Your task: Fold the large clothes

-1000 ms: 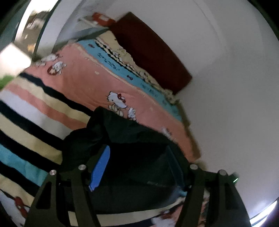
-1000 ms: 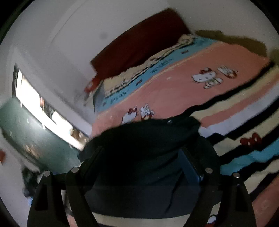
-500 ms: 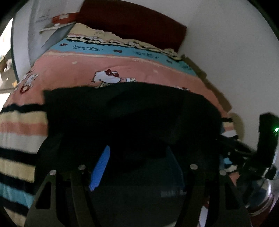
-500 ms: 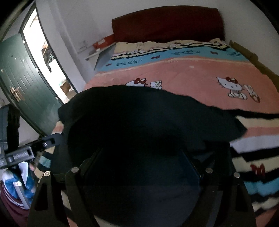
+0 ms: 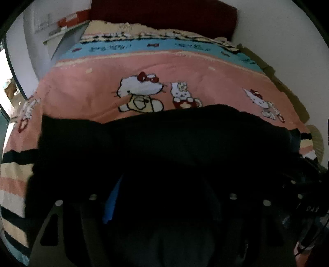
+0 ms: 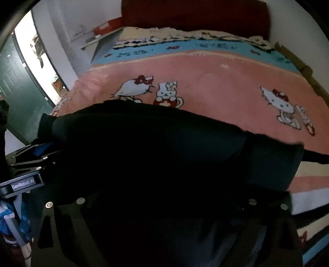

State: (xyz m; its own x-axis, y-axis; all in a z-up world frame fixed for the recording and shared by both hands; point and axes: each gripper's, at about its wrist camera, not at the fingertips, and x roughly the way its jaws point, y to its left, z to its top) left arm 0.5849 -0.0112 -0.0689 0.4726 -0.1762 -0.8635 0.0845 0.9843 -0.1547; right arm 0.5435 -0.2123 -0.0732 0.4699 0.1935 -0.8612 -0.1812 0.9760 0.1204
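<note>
A large black garment [image 5: 164, 143] hangs spread between my two grippers above the bed, and it fills the lower half of the right wrist view [image 6: 154, 154] too. My left gripper [image 5: 162, 197] is buried in the dark cloth; one blue finger pad [image 5: 112, 201] shows, and the fingertips are hidden. My right gripper [image 6: 164, 205] is likewise covered by the cloth, its fingers hidden. The left gripper's body also shows at the left edge of the right wrist view [image 6: 30, 162], holding the garment's edge.
A bed with a pink cartoon-cat blanket [image 5: 164, 71] with striped bands lies ahead, with a dark red headboard [image 5: 164, 12] against the white wall. A shelf [image 6: 98, 37] and a green door [image 6: 18, 82] stand to the left.
Both grippers swung to face the headboard squarely and spread apart. The garment went from a bunched heap to a wide sheet stretched across both views.
</note>
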